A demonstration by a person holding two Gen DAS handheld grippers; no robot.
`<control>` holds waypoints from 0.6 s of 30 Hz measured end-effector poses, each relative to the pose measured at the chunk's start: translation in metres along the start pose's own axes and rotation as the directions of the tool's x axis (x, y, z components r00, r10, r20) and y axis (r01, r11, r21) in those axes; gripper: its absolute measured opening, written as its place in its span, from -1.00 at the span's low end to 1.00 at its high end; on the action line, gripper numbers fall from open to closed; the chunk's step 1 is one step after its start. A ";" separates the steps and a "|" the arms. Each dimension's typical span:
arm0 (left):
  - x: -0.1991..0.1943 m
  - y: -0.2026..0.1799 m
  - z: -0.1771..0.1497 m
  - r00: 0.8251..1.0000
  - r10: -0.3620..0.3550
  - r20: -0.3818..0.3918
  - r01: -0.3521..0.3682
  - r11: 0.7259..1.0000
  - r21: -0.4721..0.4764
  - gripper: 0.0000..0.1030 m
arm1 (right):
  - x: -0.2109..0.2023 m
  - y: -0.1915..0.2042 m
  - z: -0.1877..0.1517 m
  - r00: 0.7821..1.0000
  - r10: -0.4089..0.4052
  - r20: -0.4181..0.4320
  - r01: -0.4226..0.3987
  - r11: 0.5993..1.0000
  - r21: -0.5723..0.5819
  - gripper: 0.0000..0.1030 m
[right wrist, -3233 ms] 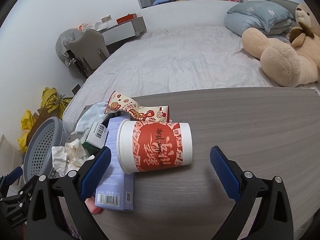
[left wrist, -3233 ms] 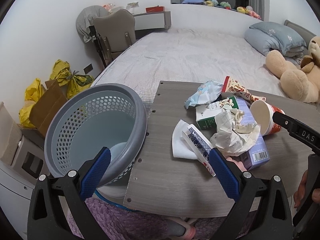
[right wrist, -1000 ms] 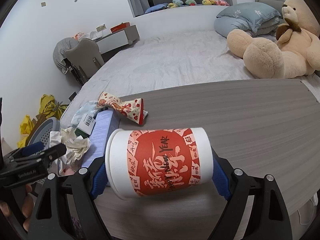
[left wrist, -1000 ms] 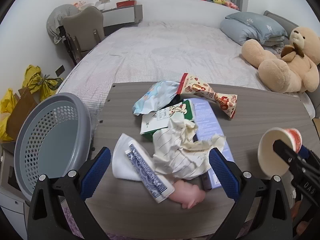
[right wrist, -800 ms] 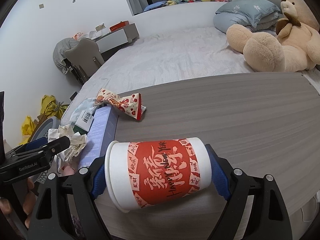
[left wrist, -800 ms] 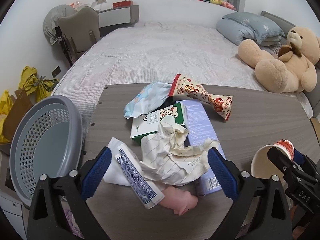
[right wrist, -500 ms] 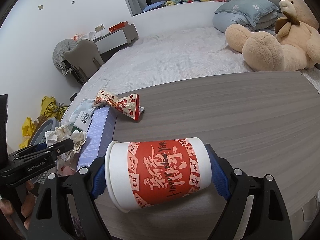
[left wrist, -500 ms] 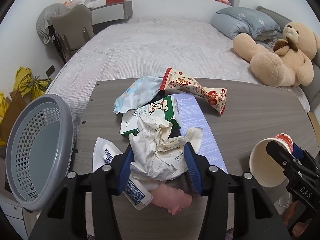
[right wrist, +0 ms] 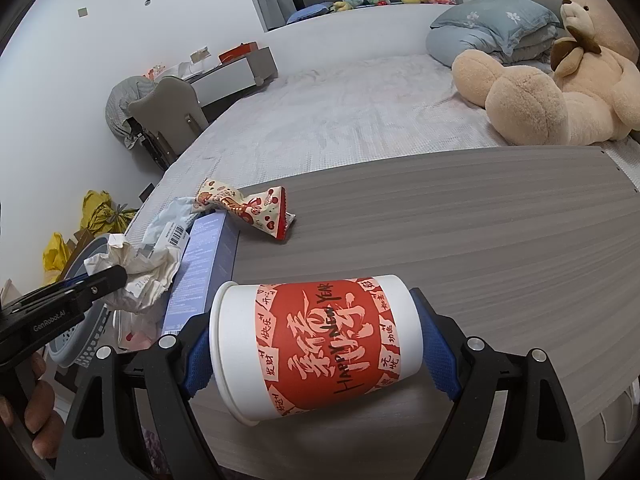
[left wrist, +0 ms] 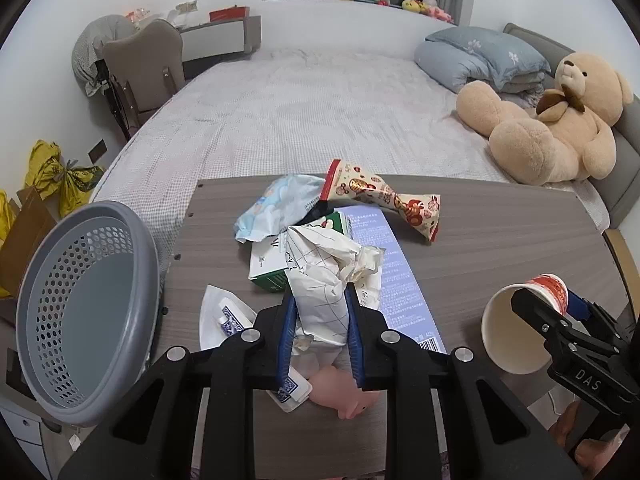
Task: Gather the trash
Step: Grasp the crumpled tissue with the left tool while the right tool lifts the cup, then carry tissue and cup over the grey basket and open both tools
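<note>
My left gripper [left wrist: 320, 336] is shut on a crumpled white paper ball [left wrist: 320, 276], just above the trash pile on the grey wooden table [left wrist: 500, 240]. It also shows in the right wrist view [right wrist: 140, 268]. My right gripper [right wrist: 316, 344] is shut on a red and white paper cup [right wrist: 320, 344], held on its side above the table's front right; the cup also shows in the left wrist view [left wrist: 520, 320]. A grey perforated basket [left wrist: 80, 312] stands off the table's left edge.
On the table lie a lavender box [left wrist: 384, 264], a green and white carton [left wrist: 268, 264], a pale blue wrapper [left wrist: 276, 204], a red patterned snack bag [left wrist: 384, 200], a blue and white packet [left wrist: 232, 320] and a pink toy [left wrist: 344, 396]. A bed with a teddy bear [left wrist: 552, 120] lies behind.
My left gripper has closed fully on the paper ball and lifted it slightly. My right gripper, which picked up the cup earlier, holds it nearly still.
</note>
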State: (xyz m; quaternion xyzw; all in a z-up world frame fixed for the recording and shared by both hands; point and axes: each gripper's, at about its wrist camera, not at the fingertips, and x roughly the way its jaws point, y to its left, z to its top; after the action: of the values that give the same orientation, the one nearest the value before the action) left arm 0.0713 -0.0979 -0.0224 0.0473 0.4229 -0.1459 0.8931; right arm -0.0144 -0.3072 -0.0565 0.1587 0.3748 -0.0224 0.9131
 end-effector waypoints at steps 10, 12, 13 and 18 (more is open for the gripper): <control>-0.023 0.024 -0.002 0.999 0.010 0.039 -0.009 1.000 -0.022 -0.55 | -0.008 0.030 0.008 1.000 0.002 0.009 -0.002 0.999 -0.052 0.58; -0.027 0.034 -0.003 0.999 0.017 0.046 -0.016 0.999 -0.033 -0.55 | -0.010 0.039 0.011 1.000 0.009 0.011 -0.008 0.998 -0.063 0.58; -0.030 0.039 -0.004 0.998 0.023 0.052 -0.021 0.999 -0.039 -0.55 | -0.010 0.043 0.013 1.000 0.014 0.013 -0.013 0.997 -0.070 0.58; -0.041 0.072 -0.008 0.995 0.066 0.080 -0.059 0.995 -0.078 -0.55 | -0.009 0.076 0.022 0.999 0.045 0.019 -0.043 0.992 -0.120 0.58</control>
State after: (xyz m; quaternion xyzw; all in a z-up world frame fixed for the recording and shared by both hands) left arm 0.0626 -0.0185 0.0012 0.0208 0.3892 -0.1036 0.9151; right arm 0.0064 -0.2429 -0.0151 0.1118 0.3621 0.0183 0.9252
